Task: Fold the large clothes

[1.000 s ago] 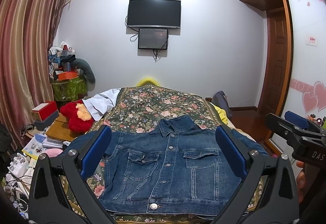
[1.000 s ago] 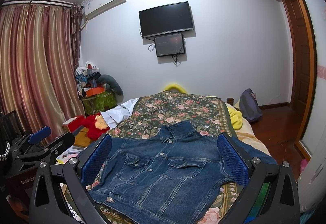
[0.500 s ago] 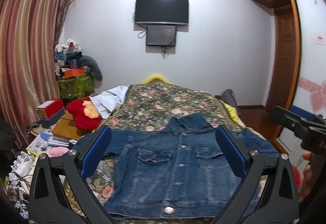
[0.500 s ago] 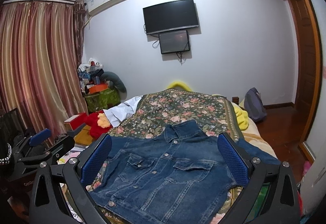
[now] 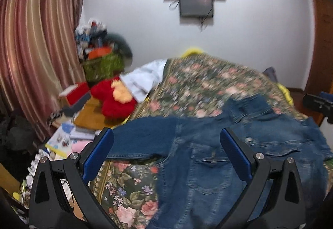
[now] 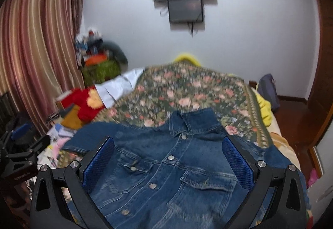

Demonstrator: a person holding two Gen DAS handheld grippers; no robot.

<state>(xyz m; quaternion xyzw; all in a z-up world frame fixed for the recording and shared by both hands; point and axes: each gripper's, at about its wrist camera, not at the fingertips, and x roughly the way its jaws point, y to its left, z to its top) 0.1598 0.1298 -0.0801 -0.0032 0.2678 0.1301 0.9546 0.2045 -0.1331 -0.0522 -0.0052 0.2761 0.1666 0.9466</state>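
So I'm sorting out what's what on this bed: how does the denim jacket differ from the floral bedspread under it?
The denim jacket is plain blue with metal buttons and chest pockets; the floral bedspread is dark green with pink flowers. The denim jacket lies on top, front up, at the near end, one sleeve stretched toward the bed's edge; the floral bedspread lies under it and runs on toward the far wall. Both lie spread out rather than folded.

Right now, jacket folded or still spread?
Spread. The jacket lies front up on the bed, collar and both chest pockets showing, one sleeve stretched sideways.
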